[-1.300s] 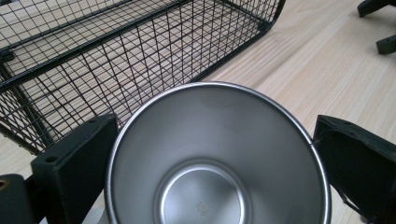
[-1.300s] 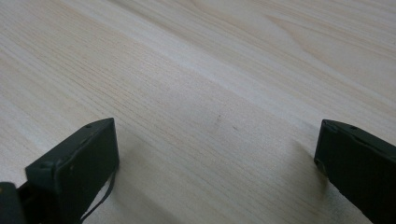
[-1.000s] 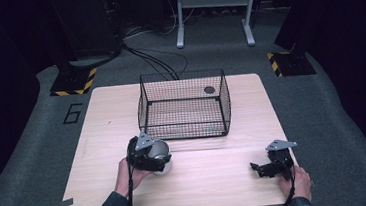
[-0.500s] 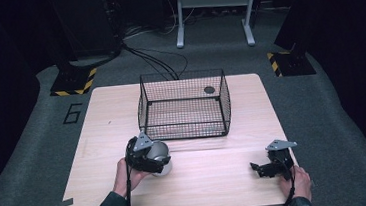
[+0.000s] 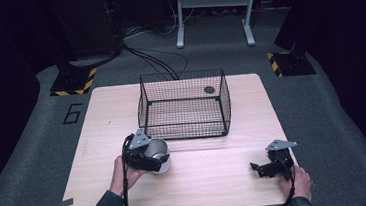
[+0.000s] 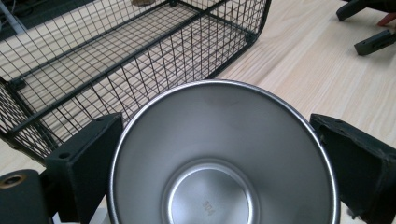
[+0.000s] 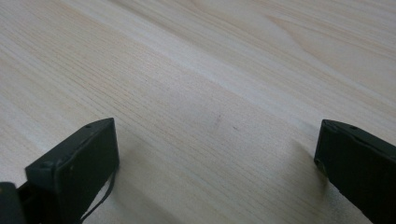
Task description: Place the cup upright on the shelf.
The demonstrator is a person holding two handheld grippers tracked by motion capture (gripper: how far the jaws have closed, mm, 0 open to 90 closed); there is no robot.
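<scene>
Steel cup (image 6: pixel 224 154) interior bare in left gripper view, basket (image 6: pixel 116 60) behind

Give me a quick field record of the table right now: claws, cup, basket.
left claw: shut on the steel cup, one jaw on each side of its rim
steel cup: empty inside, mouth toward the camera, just in front of the wire basket
wire basket: black, open top, at table centre; a small dark round thing near its far right corner
right claw: open, holding nothing, low over bare wood
table: light wood
</scene>
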